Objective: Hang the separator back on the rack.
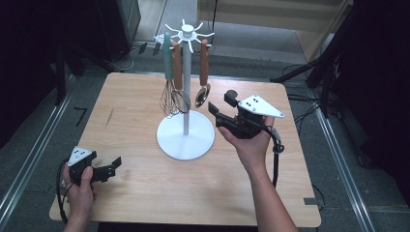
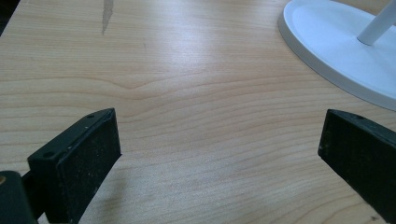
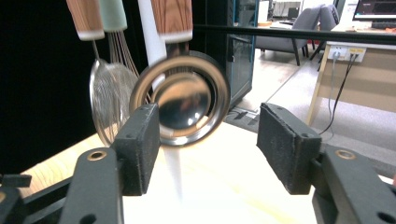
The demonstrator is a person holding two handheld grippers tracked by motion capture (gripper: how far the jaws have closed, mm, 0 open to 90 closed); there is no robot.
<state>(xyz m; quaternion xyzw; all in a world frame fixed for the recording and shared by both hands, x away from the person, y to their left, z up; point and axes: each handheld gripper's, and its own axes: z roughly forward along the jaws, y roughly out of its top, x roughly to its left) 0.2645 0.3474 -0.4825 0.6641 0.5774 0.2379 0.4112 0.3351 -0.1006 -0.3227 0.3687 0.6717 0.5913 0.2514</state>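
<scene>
Right tongs [image 1: 218,112] were apart, lined up w/ the hanging ladle [image 3: 180,100], prob. to grab it. Left tongs [image 1: 114,165] sat apart, idle on desk [image 1: 145,193].

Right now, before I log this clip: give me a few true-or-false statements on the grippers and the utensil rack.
1. The right gripper is shut on the ladle. False: its jaws stand open, the ladle hanging on the rack.
2. The left gripper is open over bare table. True.
3. The whisk lies on the table. False: it hangs from the rack.
4. The rack stands upright on a round white base. True.
</scene>
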